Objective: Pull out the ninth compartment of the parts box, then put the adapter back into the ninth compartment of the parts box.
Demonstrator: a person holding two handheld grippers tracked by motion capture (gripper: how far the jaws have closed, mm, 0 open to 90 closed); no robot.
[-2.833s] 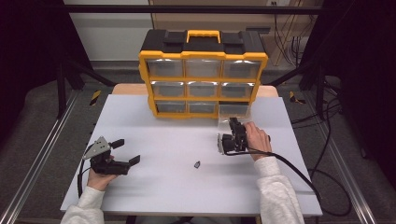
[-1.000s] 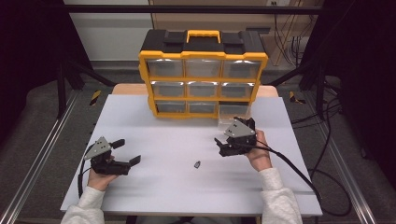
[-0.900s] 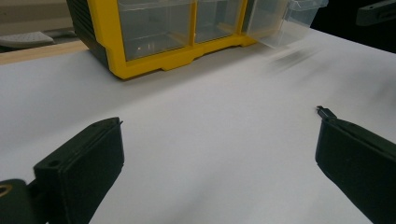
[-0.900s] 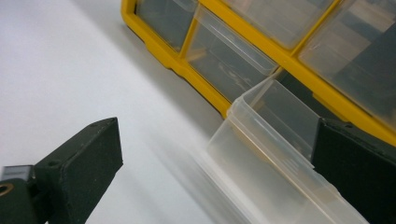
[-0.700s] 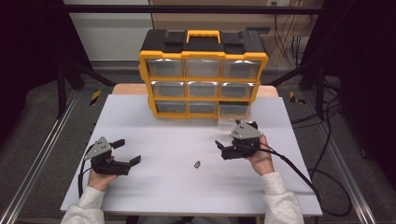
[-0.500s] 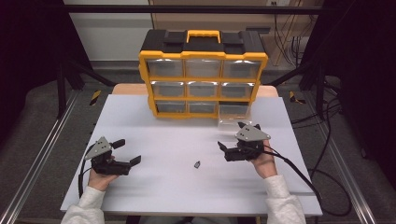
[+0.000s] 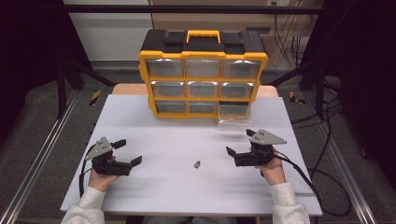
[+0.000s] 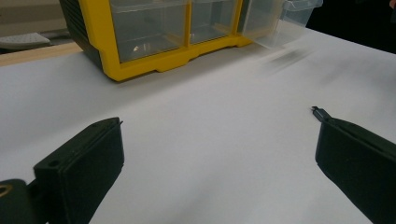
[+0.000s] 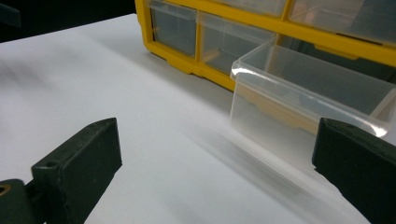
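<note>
— Where's the small dark part (image 7: 197, 164)?
— On the white counter (image 7: 187, 196), near the front, between the two tools and touching neither.
— And the tools?
— The left tool (image 7: 127, 152) is spread wide and empty. The right tool (image 7: 239, 142) is spread too, holding nothing, just near of the clear drawer (image 7: 234, 116) pulled out of the yellow organizer (image 7: 203, 74) at its lower right.
</note>
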